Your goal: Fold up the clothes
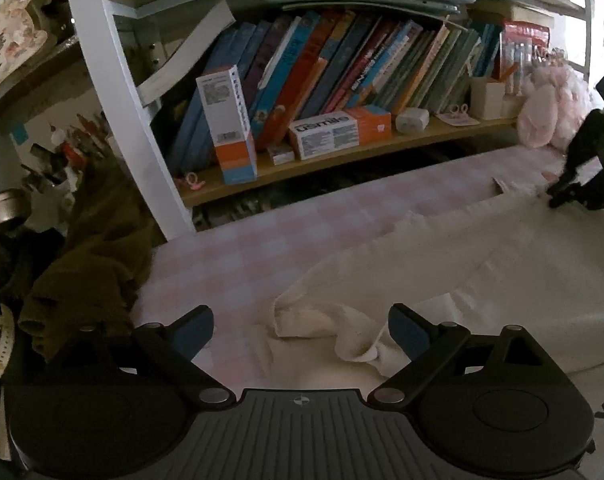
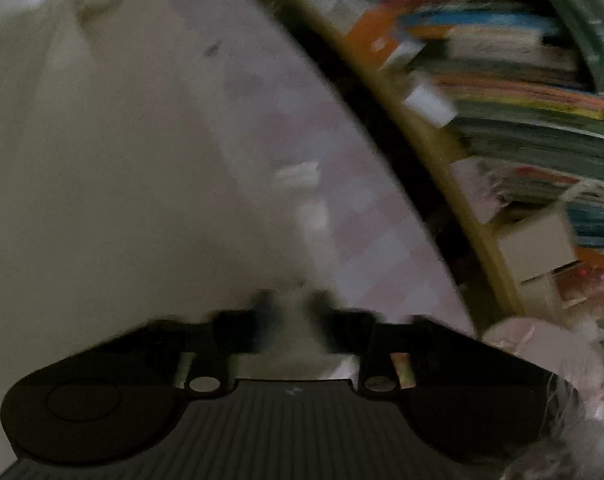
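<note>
A cream garment (image 1: 481, 256) lies spread on a pink checked cover (image 1: 254, 240). Its bunched sleeve end (image 1: 321, 326) sits just ahead of my left gripper (image 1: 302, 314), which is open and hovers over it with nothing between its blue pads (image 1: 405, 326). At the far right my right gripper (image 1: 555, 200) rests its tips on the garment's far edge. The right wrist view is blurred: the right gripper (image 2: 292, 306) has its fingers drawn close with pale cloth of the garment (image 2: 102, 168) pinched between them, beside the cover (image 2: 365, 216).
A wooden bookshelf (image 1: 341, 160) full of books and small boxes runs along the far side, with a white post (image 1: 114, 92) at its left. An olive-brown garment (image 1: 94, 272) is heaped at the left. A pink plush toy (image 1: 545, 112) sits at the far right.
</note>
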A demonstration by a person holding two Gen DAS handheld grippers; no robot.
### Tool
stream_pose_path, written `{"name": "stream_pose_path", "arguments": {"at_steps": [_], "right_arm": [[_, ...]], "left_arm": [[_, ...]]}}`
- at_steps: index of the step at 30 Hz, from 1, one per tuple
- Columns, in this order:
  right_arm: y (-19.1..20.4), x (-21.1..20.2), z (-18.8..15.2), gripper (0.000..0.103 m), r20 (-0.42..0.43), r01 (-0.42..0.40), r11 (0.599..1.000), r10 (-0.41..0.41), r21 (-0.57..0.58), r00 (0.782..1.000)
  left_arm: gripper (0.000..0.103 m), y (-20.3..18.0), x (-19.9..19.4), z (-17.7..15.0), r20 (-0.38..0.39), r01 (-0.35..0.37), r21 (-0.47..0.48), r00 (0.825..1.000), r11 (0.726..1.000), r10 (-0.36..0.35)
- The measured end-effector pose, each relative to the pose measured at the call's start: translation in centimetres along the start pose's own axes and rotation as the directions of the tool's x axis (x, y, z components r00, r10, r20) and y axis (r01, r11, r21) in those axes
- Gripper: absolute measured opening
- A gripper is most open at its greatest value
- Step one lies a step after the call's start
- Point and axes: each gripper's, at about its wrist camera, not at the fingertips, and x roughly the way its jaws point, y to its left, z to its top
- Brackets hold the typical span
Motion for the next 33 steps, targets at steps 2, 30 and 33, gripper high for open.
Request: {"name": "stream_pose_path", "arguments": {"at_steps": [2,30,33], "right_arm": [[-0.2,-0.7,-0.3,0.006,0.013,-0.022,1.000,0.022,-0.001,1.000],[-6.9,-2.8,-9.5,0.003,0.009,0.135,0.732,-0.190,0.667,0.982],[-6.9,-3.0,-9.6,0.017,-0.011,0.178,0.705,-0.234,0.687,0.972]], "left_arm": [[0.095,0.4,-0.1,0.0,0.000,-0.014,-0.005,1.000,1.000,0.014],[0.030,8.2,10.0,1.8,-0.245,-0.099,-0.572,0.968,0.814,-0.055],[0.075,8.3,9.1,2.2,-0.263,-0.166,-0.550,0.965,0.819,0.018]]}}
